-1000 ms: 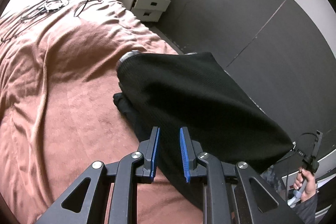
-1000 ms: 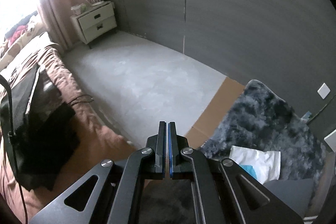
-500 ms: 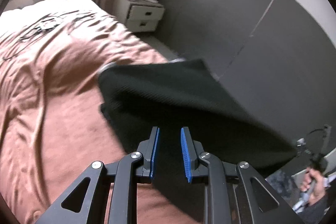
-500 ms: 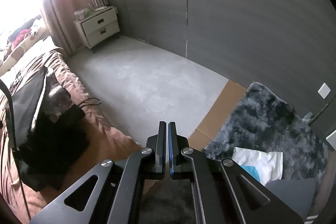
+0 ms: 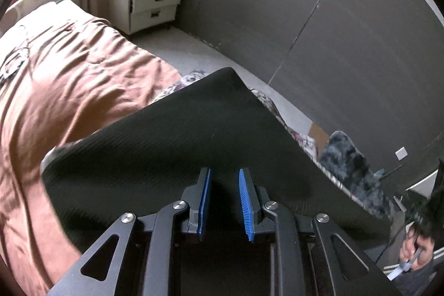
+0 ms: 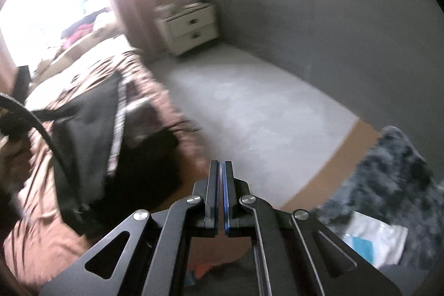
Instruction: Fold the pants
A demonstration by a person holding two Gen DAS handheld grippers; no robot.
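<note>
Pants (image 5: 177, 157) fill the middle of the left wrist view as a broad black ribbed sheet, lifted and stretched over the brown bedspread (image 5: 69, 90), where a second ago they sat lower and more bunched, with a rounded fold toward the bed. That sheet has since swung across and flattened, its far corner now reaching out past the bed edge toward the grey floor (image 5: 194, 57) and the white nightstand (image 5: 149, 10). This looks like a fold being carried over or released rather than a finished one. The left gripper (image 5: 224, 201) has its blue pads a little apart and its jaws are opening; the dark cloth runs right under and between them, but I cannot tell whether the pads press on it, and a clear gap shows between the two blue faces. If the cloth is being let go, the layer should settle onto the bed, and its overhanging corner may need pulling back. The right gripper (image 6: 221, 196) has its jaws together with nothing between them, and it points off the bed over the floor, near a dark shaggy rug (image 6: 388, 174). From that blurred view the pants (image 6: 91, 129) lie well to the left of it on the bedspread (image 6: 36, 218), a black heap with a pale striped edge, apart from the fingers.
</note>
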